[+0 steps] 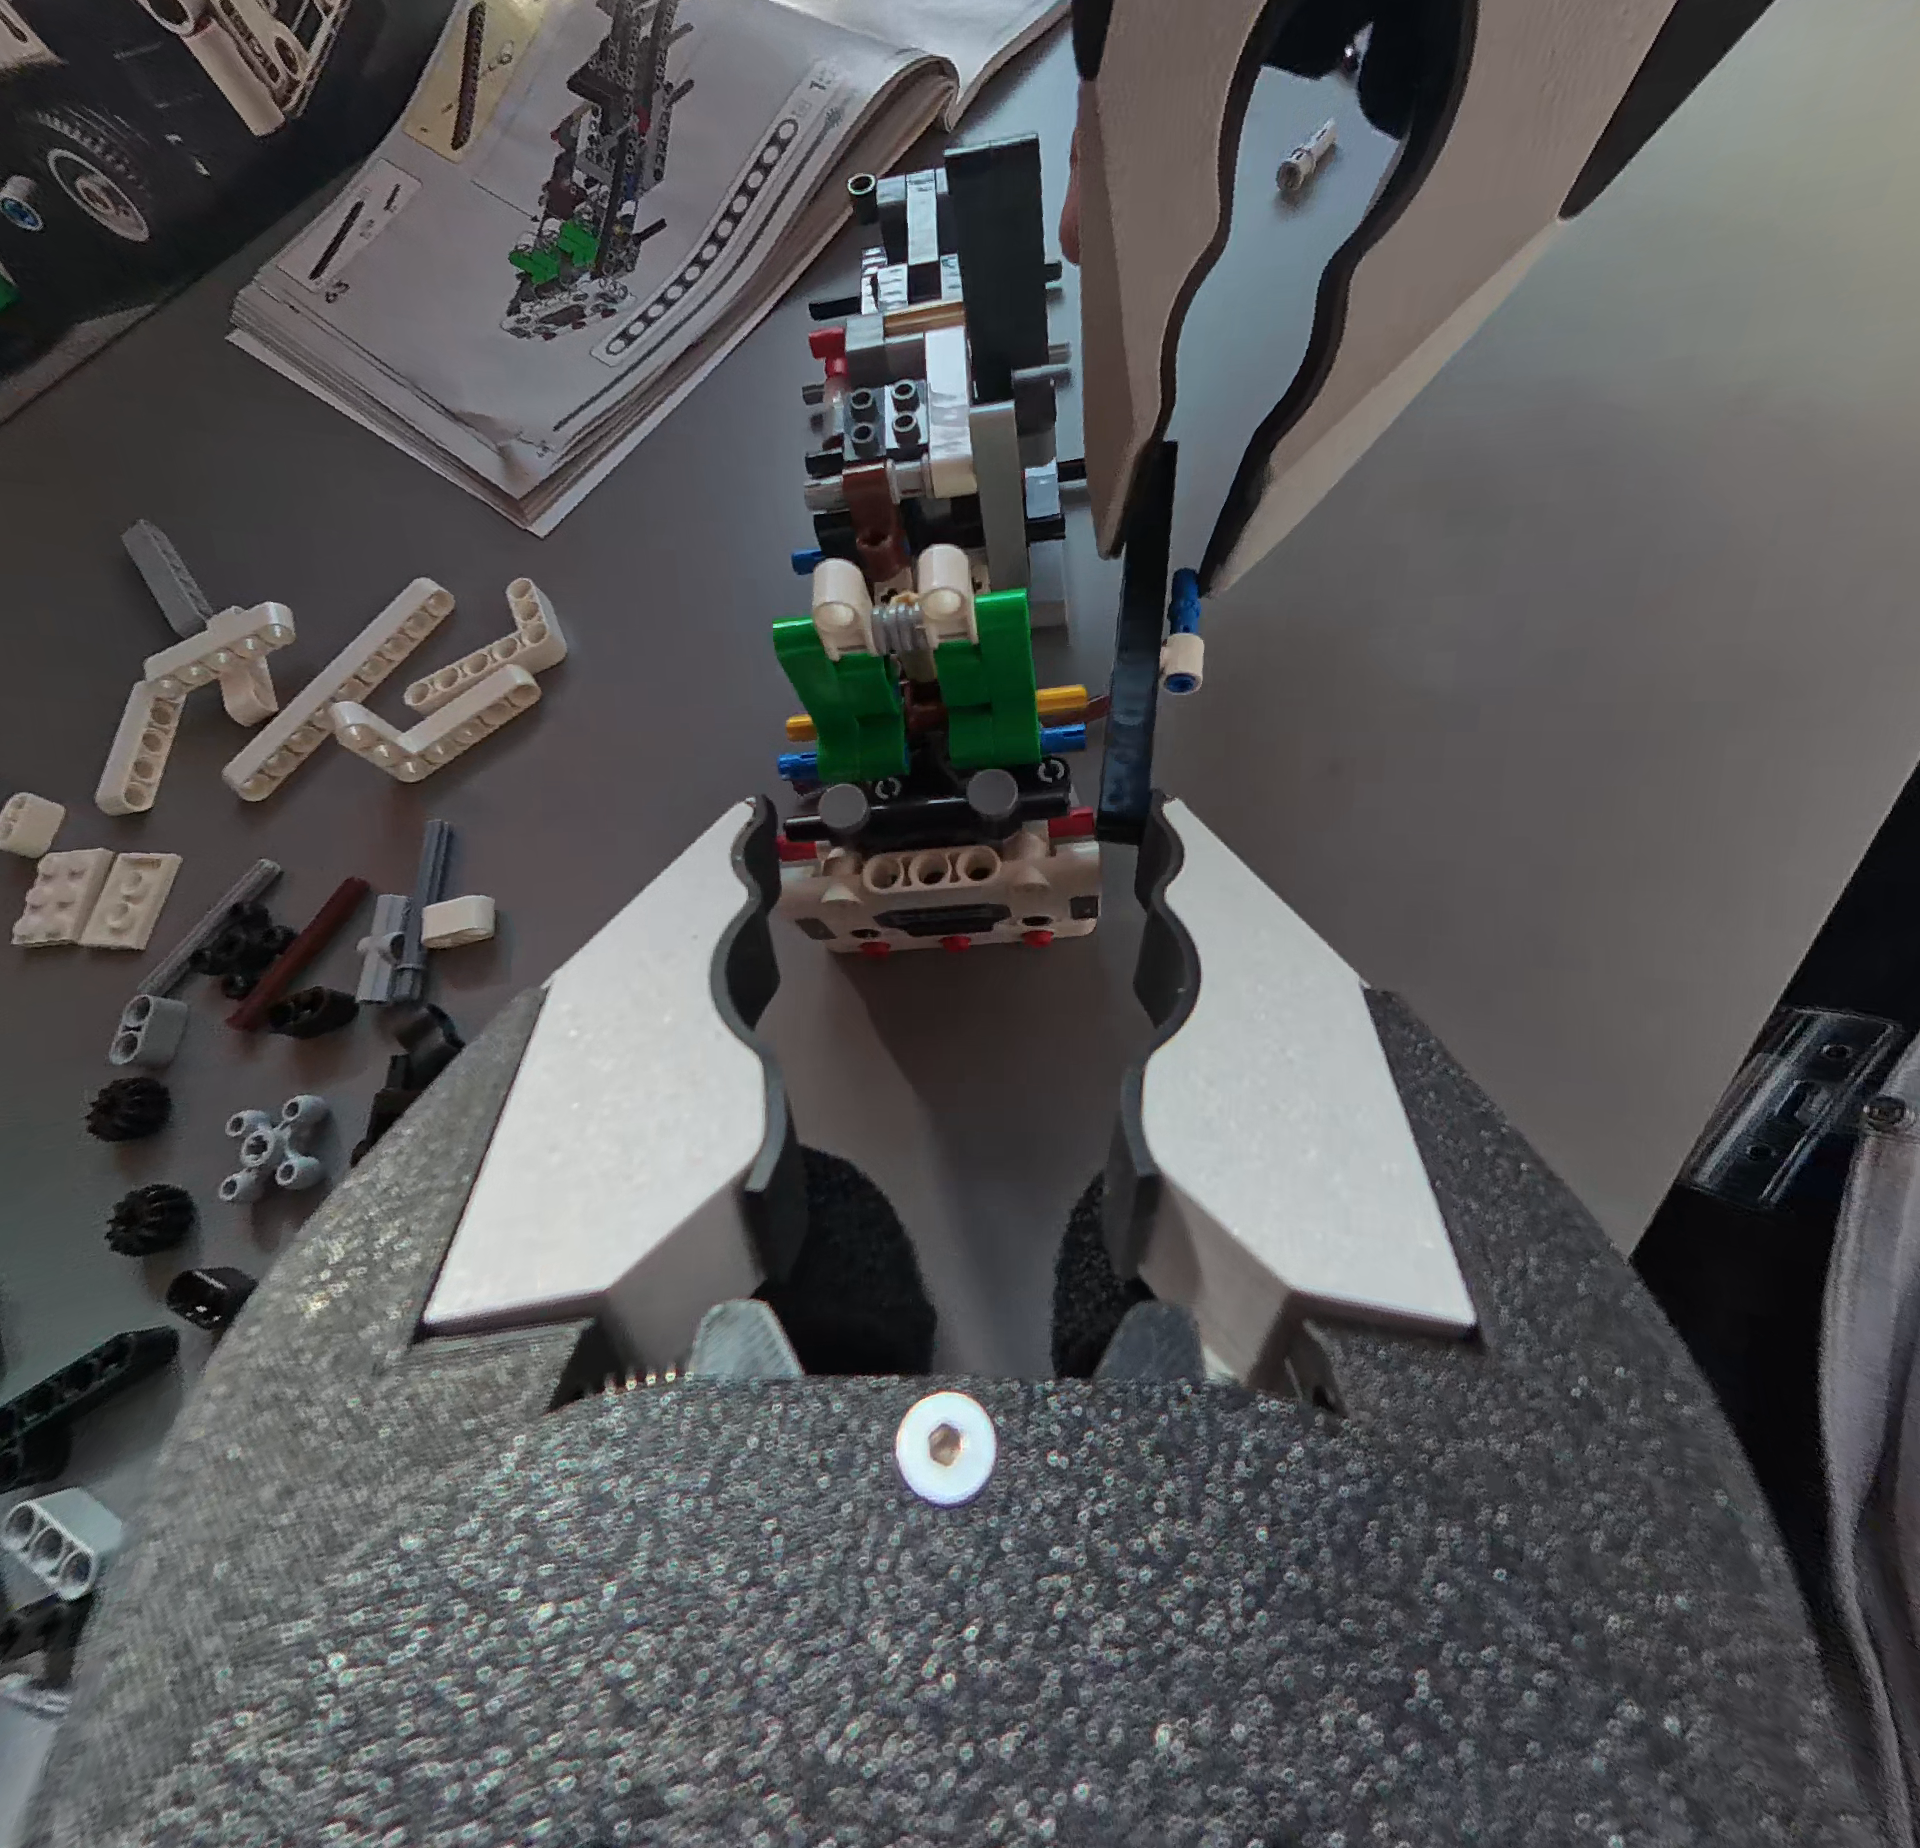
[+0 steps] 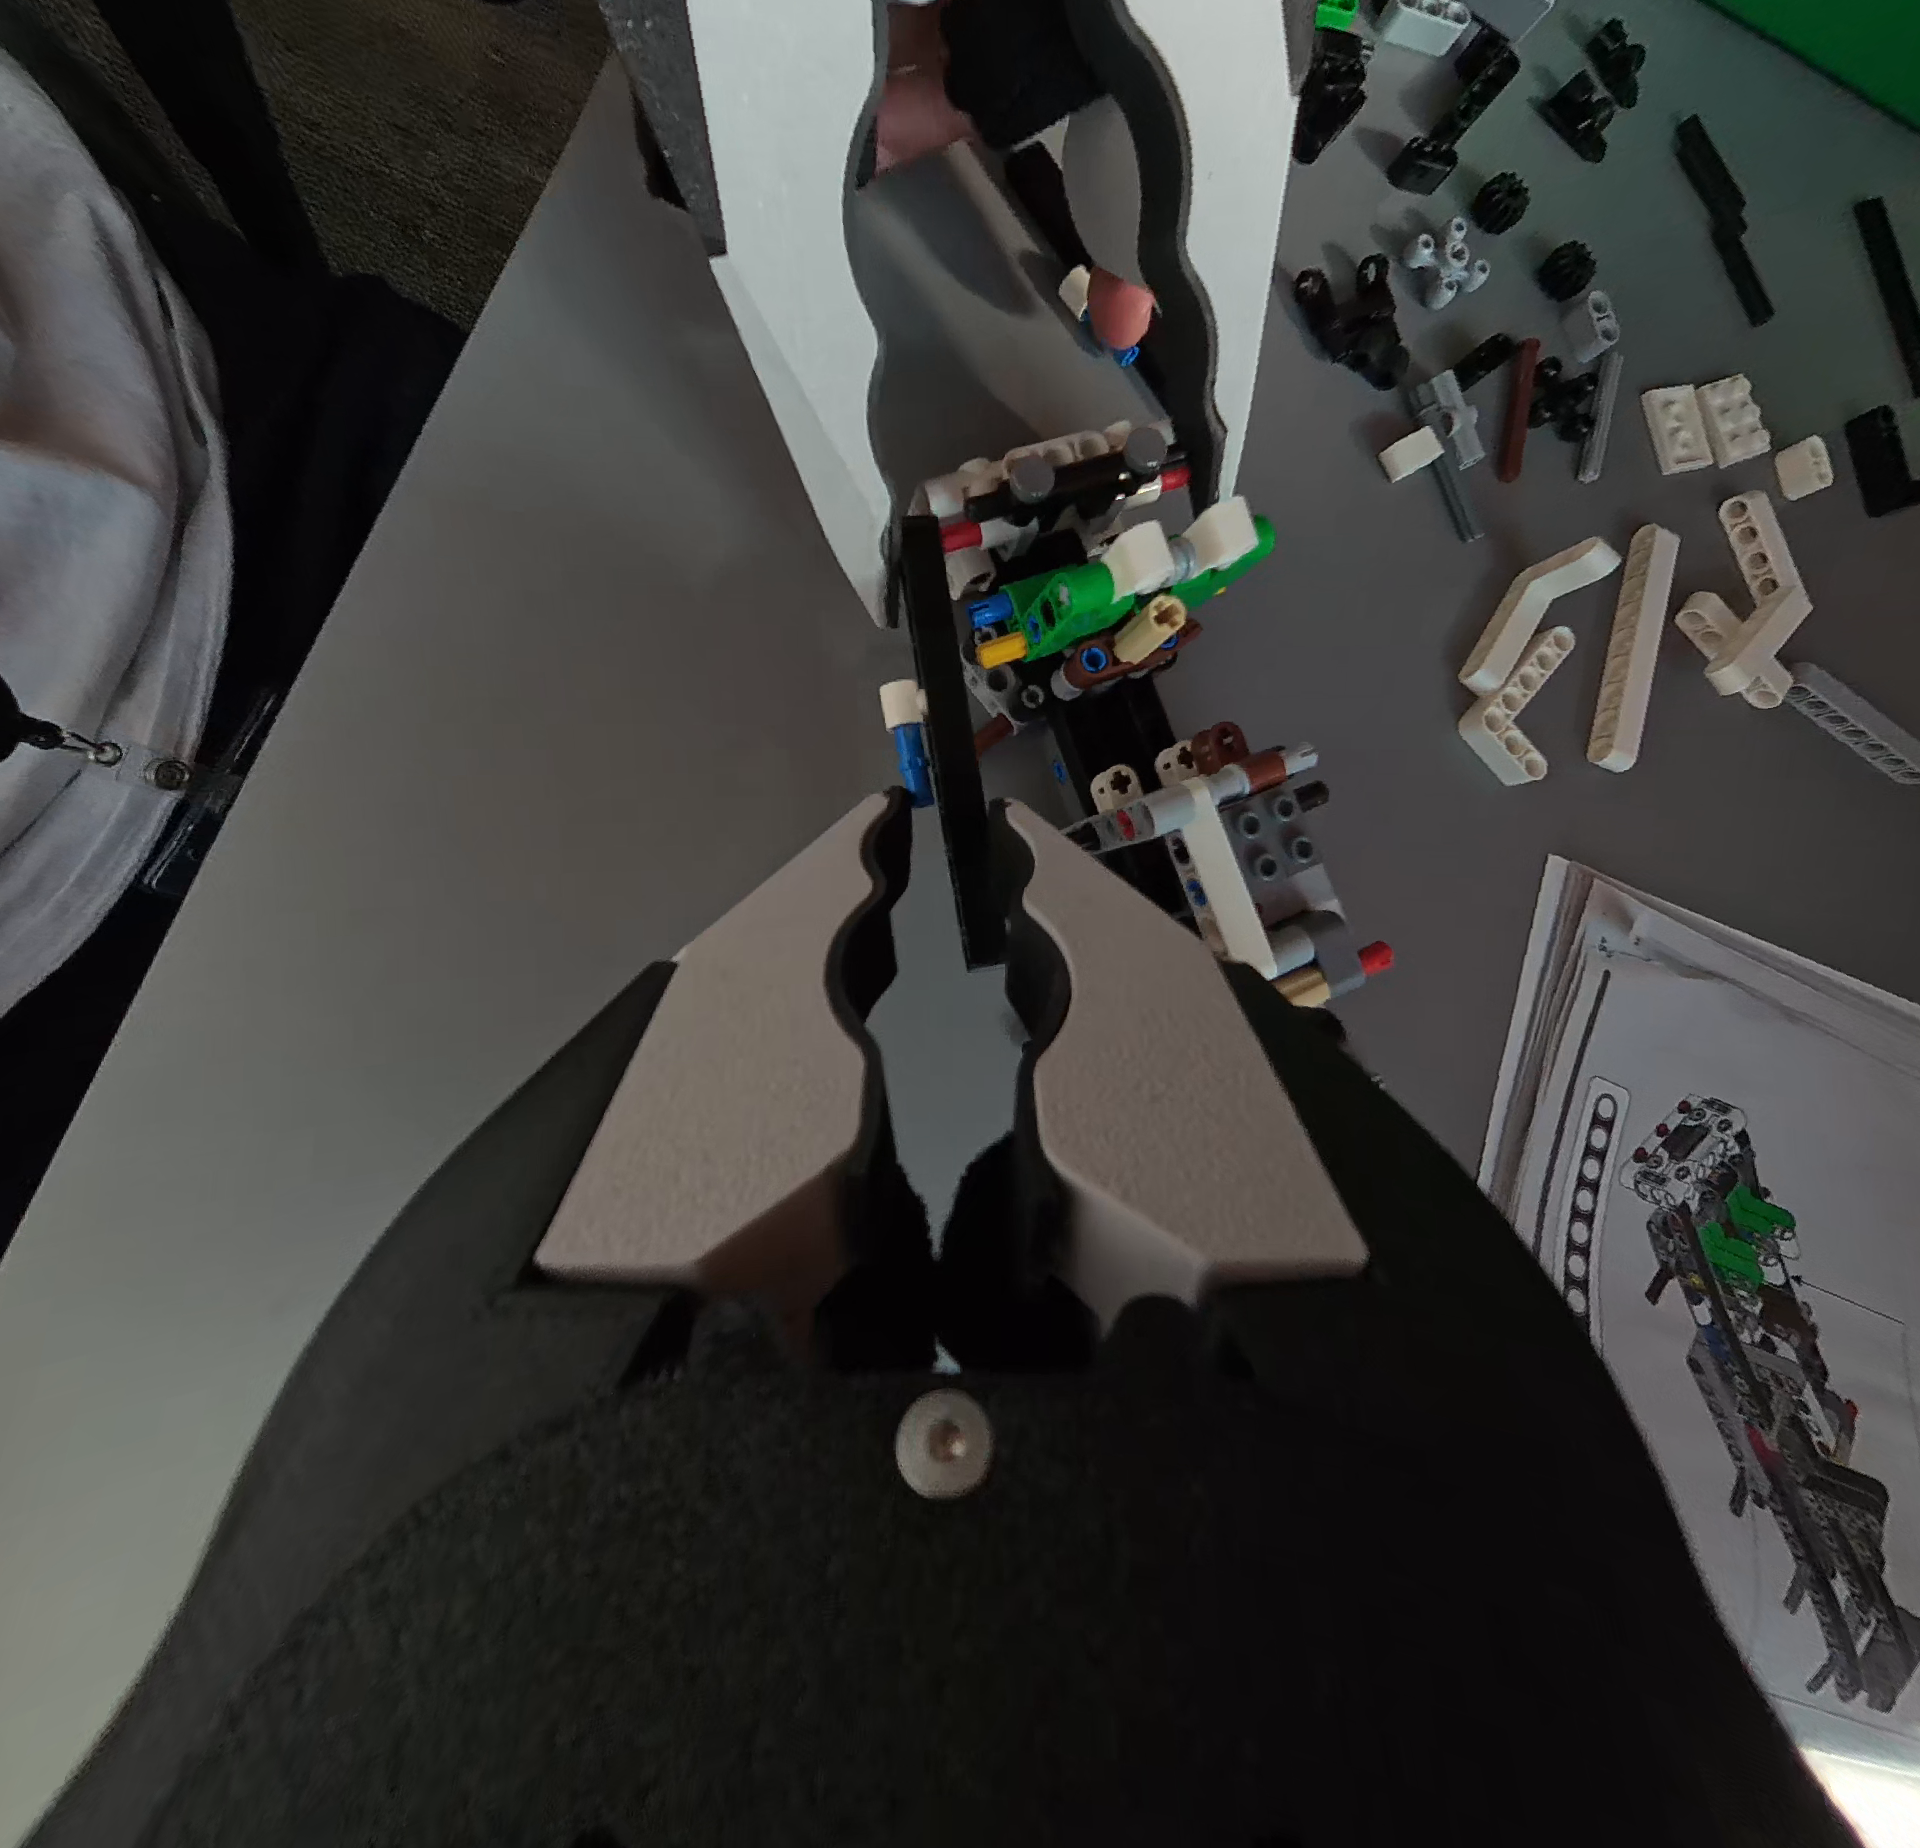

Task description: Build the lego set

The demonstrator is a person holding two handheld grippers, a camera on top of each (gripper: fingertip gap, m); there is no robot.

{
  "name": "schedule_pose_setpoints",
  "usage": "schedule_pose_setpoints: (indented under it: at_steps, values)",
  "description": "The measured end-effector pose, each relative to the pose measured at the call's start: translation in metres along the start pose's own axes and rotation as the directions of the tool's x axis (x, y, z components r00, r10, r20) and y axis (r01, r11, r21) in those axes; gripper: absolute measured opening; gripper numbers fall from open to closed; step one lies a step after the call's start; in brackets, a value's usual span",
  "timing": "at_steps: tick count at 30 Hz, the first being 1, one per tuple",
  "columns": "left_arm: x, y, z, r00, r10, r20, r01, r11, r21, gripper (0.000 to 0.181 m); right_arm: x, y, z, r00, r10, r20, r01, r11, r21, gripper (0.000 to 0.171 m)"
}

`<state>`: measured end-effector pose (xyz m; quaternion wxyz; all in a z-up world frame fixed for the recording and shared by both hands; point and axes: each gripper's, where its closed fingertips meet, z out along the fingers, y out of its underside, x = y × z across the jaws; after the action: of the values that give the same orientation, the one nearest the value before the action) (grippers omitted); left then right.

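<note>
Grey bench [image 1: 1455, 759] as landmark. Beyond its right edge, black flooring or furniture [image 1: 1766, 1123], indistinct. At that same edge, a person's pale grey garment [image 2: 94, 551], with a clear badge holder [image 1: 1797, 1102] hanging against the bench side. Past the bench's far corner, dark speckled carpet [image 2: 416, 63]. At the bench's far-left corner, flat green surface [image 2: 1787, 22], kind not determinable.

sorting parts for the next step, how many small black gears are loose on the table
2. One gear lies left of the light grey connector; the other gear sits nearer the camera. More may hide behind the left gripper.
</note>
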<state>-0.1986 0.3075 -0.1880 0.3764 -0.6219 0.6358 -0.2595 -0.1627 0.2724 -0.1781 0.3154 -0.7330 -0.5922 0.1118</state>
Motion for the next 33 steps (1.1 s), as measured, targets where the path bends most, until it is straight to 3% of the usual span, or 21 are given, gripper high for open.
schedule_pose_setpoints:
  at_steps: [8,11,19,21,28,33]
  values:
    - [-0.004,0.0,-0.002,0.998,-0.06,0.003,0.06,0.998,0.008,0.067,0.013,-0.002,0.002,0.986,-0.013,-0.165,0.018,1.0,0.024,0.016]
    - [-0.002,-0.006,-0.004,0.993,-0.108,-0.037,0.109,0.993,0.041,0.063,0.011,-0.008,-0.002,0.984,-0.011,-0.176,0.021,0.998,0.056,0.024]
    - [-0.001,-0.006,-0.004,0.996,-0.082,-0.026,0.083,0.996,0.042,0.063,0.005,-0.007,0.0,0.989,-0.026,-0.148,0.039,0.995,0.089,0.02]
    - [-0.001,-0.006,-0.004,0.996,-0.086,-0.03,0.087,0.995,0.041,0.063,0.008,-0.008,0.0,0.975,-0.091,-0.202,0.108,0.991,0.074,0.009]
    - [-0.001,0.0,-0.001,0.996,-0.087,-0.031,0.087,0.996,0.004,0.067,0.011,-0.004,0.008,0.829,-0.403,-0.387,0.408,0.91,-0.074,0.005]
    - [-0.002,-0.001,-0.002,0.992,-0.119,-0.051,0.12,0.993,0.01,0.067,0.015,-0.005,0.009,0.771,-0.452,-0.448,0.454,0.884,-0.109,0.005]
